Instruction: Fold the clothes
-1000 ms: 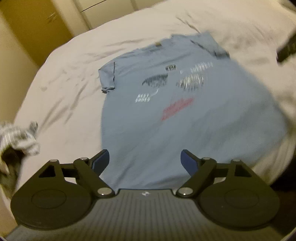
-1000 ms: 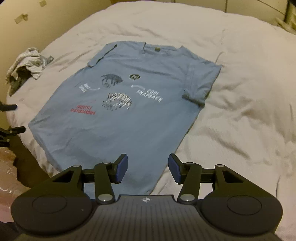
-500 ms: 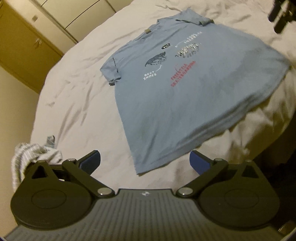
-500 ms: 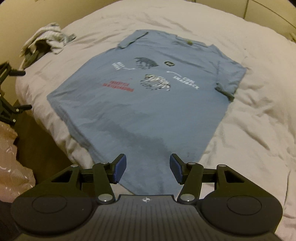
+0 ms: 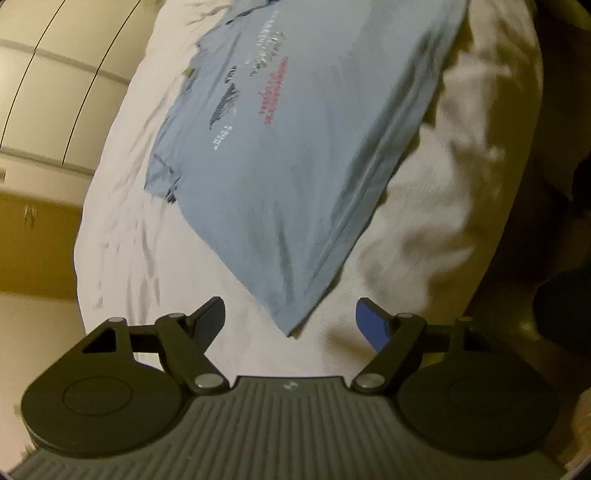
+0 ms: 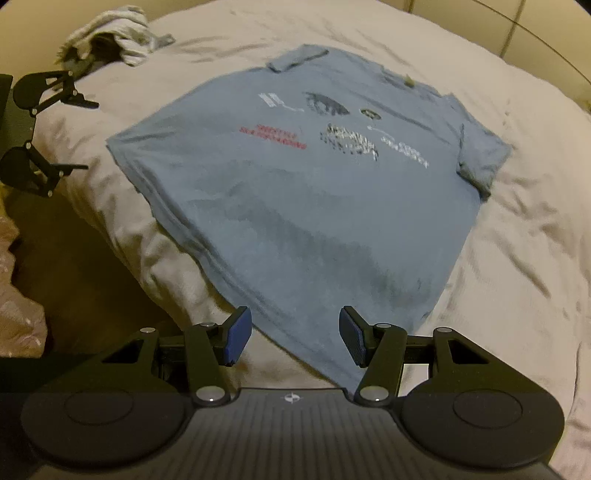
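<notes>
We note a blue printed T-shirt [image 6: 314, 192] spread flat, print side up, on the white duvet of the bed [image 6: 517, 258]. Its hem runs along the bed's near edge and partly droops over it; collar and both short sleeves point toward the far side. No fold shows in it.

Left tongs [image 5: 290, 319]: jaws wide apart, nothing between them, hovering just off one hem corner of the shirt at the near edge of the bed. Right tongs [image 6: 295, 338]: jaws also apart, somewhat narrower, empty, poised over the other hem corner. Whether either pad touches cloth we cannot tell; the left view is motion-blurred.

Handling, as we judge it: thin knit cotton, light, limp, no stiffness of its own. It will sag between two grip points and drag on the duvet, which is itself soft and rumpled and may come up with a deep pinch. Not fragile, not slippery. A darker patch near the hem could be damp or shadow; unclear.

Best holds, in our view: the hem corners, both layers pinched together, or the shoulder seams by the sleeves, keeping the cloth taut between the two tongs.

A crumpled grey striped garment [image 6: 110, 33] lies at the bed's far left corner, well apart.
</notes>
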### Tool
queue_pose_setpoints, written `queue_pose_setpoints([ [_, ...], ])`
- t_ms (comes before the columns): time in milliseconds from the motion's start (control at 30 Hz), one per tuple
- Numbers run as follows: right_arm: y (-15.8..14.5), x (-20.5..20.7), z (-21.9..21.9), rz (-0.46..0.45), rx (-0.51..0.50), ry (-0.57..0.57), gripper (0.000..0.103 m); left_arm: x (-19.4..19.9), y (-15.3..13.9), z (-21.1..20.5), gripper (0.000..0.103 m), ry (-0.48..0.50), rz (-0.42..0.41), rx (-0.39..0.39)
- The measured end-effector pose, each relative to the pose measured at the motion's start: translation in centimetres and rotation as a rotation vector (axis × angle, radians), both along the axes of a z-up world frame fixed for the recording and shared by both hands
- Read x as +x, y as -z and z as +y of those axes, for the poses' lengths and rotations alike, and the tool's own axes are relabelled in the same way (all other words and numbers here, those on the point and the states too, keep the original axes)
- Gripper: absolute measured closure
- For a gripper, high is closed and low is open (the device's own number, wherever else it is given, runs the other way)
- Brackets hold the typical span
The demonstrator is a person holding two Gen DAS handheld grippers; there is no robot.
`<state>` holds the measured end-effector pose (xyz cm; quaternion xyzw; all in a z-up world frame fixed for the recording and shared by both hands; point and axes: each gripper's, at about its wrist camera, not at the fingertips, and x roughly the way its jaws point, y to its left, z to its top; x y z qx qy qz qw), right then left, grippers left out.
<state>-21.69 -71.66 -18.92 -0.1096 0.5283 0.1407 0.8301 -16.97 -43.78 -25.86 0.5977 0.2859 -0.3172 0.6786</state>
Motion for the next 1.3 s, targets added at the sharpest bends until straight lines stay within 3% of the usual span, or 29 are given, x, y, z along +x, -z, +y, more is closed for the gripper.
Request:
queue_pose_setpoints([
  [133, 1.4, 0.1, 1.7, 0.019, -0.037, 0.076, 0.048, 1.2, 3.2, 1.1, 0.028, 0.152, -0.001, 0.028],
  [300, 2.7, -0.1, 3.2, 0.012, -0.09, 0.139, 0.048, 2.1, 6.1, 1.2, 0.028, 0.277, -0.028, 0.021],
  [367, 3.5, -0.5, 4.0, -0.009, -0.13, 0.104, 0.048, 2.7, 6.5, 0.9, 0.029, 0.311, -0.045, 0.006],
  [400, 4.0, -0.7, 4.4, -0.022, -0.152, 0.078, 0.047, 3.0, 6.5, 0.7, 0.031, 0.309, -0.049, -0.008],
  [533, 5.8, -1.5, 6.0, -0.075, -0.242, -0.027, 0.045, 4.9, 6.2, 0.0, 0.061, 0.266, -0.083, -0.054],
  [700, 8.5, -2.4, 7.9, -0.146, -0.358, -0.173, 0.039, 6.3, 6.2, -1.0, 0.072, 0.265, -0.076, -0.047],
  [800, 10.4, -2.5, 8.8, -0.196, -0.43, -0.27, 0.039, 6.9, 6.0, -1.2, 0.091, 0.262, -0.059, -0.051],
  [867, 11.4, -2.5, 8.7, -0.233, -0.488, -0.301, 0.041, 7.2, 5.5, -1.3, 0.096, 0.241, -0.045, -0.07],
  [1033, 12.8, -3.0, 6.3, -0.29, -0.641, -0.33, 0.044, 6.5, 4.7, -0.8, 0.098, 0.218, -0.034, -0.085],
  [1233, 12.8, -2.4, 2.1, -0.268, -0.725, -0.269, 0.064, 6.6, 4.5, -0.8, 0.098, 0.224, -0.024, -0.077],
  [1267, 12.9, -2.3, 1.8, -0.262, -0.731, -0.284, 0.07, 6.7, 4.5, -0.9, 0.099, 0.223, -0.024, -0.077],
  [1300, 12.9, -2.2, 1.5, -0.253, -0.73, -0.3, 0.085, 6.8, 4.4, -0.9, 0.099, 0.223, -0.023, -0.076],
])
